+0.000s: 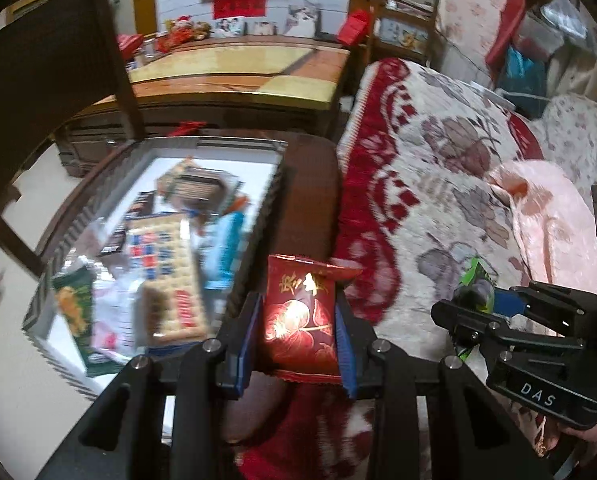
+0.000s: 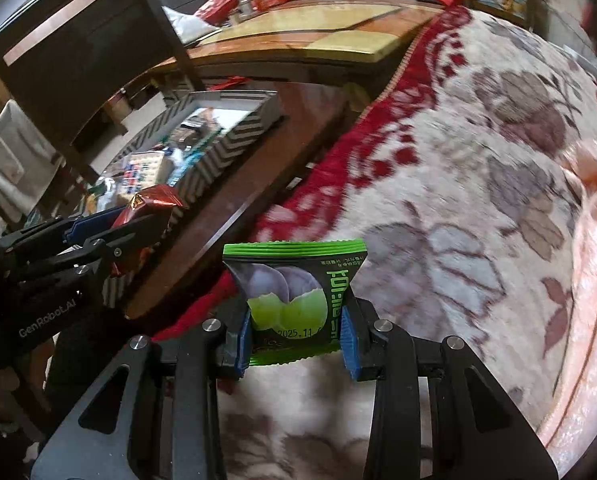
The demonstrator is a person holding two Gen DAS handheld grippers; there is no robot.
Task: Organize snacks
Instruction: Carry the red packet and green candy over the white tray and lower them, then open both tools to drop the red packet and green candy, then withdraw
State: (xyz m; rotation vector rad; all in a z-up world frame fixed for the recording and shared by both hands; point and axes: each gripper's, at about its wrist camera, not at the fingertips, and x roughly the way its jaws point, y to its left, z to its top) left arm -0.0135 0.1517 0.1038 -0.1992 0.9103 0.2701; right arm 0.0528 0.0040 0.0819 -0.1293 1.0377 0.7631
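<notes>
The left gripper clamps a red snack packet beside the striped box on the dark surface; the box's contents blur. The right gripper pinches a green packet above the patterned blanket, its lower edge hidden.

Both wrist views tilt down, sharing the striped box and blanket.
</notes>
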